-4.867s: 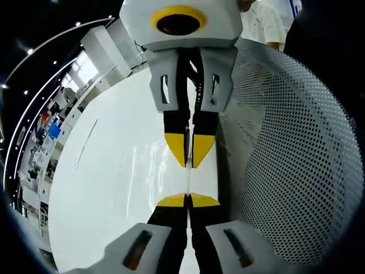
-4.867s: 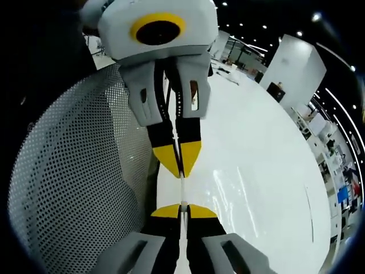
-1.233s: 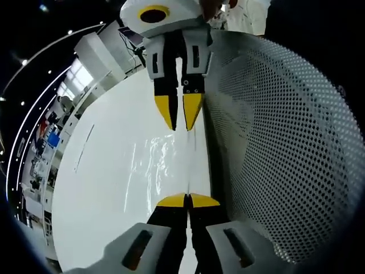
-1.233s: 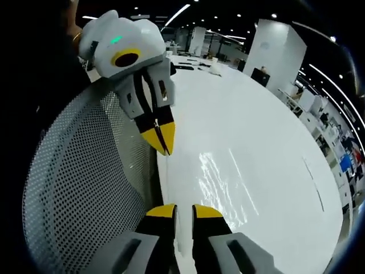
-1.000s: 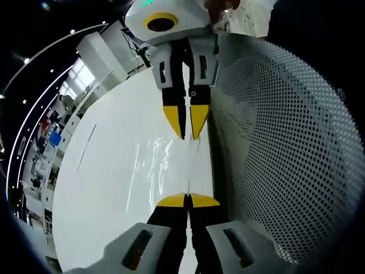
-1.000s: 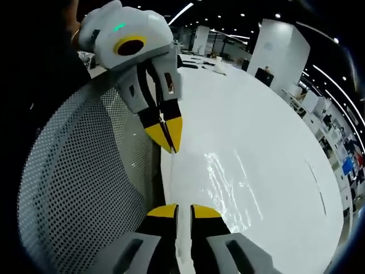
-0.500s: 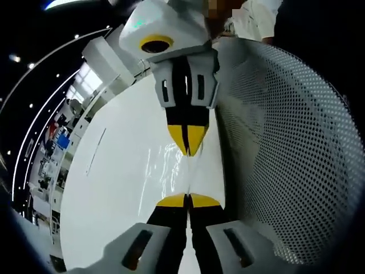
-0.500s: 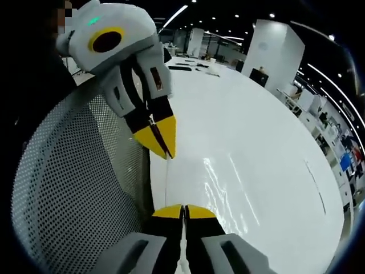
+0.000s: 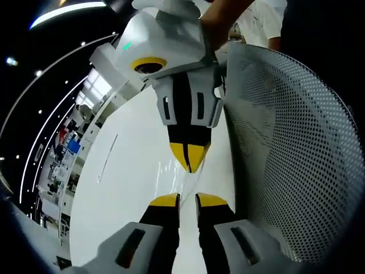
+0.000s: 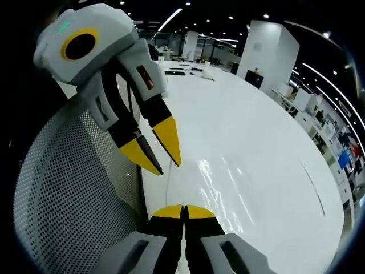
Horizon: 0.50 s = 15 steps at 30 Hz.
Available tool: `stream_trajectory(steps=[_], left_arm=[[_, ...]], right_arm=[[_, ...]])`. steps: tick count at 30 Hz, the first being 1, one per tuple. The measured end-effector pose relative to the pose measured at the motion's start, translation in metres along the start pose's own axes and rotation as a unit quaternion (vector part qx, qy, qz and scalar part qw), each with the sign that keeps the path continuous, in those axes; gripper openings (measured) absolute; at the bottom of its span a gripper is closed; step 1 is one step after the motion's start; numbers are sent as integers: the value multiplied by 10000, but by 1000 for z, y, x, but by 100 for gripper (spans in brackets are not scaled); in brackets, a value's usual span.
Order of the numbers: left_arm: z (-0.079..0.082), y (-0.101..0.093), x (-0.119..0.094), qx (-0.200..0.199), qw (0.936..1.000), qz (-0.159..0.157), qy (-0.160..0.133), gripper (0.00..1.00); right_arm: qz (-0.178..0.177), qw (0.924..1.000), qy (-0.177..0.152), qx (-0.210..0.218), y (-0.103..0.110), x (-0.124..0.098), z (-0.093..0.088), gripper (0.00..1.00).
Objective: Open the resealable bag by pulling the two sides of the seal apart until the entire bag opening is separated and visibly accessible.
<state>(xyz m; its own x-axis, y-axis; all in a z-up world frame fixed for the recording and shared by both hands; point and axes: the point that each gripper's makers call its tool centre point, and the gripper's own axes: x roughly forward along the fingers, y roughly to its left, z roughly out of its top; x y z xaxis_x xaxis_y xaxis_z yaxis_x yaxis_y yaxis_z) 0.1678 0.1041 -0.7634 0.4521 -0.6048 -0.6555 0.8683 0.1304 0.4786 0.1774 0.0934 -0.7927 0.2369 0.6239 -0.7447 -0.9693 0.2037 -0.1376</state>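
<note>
The clear resealable bag lies at the lower centre on the white worktop. The right tongs are clenched on its edge; the left tongs stand released. Opening looks barely begun; the seal appears mostly unseparated.

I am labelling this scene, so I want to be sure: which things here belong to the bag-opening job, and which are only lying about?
For the job: resealable bag, left gripper, right gripper.
Only there: white table, perforated white panel.
</note>
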Motion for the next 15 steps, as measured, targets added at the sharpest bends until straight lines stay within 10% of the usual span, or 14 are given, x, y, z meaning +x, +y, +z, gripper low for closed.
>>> stream_trajectory(steps=[15], left_arm=[[3, -4, 7, 232, 9997, -48, 18, 6]], right_arm=[[23, 9997, -227, -34, 1, -3, 19, 0]])
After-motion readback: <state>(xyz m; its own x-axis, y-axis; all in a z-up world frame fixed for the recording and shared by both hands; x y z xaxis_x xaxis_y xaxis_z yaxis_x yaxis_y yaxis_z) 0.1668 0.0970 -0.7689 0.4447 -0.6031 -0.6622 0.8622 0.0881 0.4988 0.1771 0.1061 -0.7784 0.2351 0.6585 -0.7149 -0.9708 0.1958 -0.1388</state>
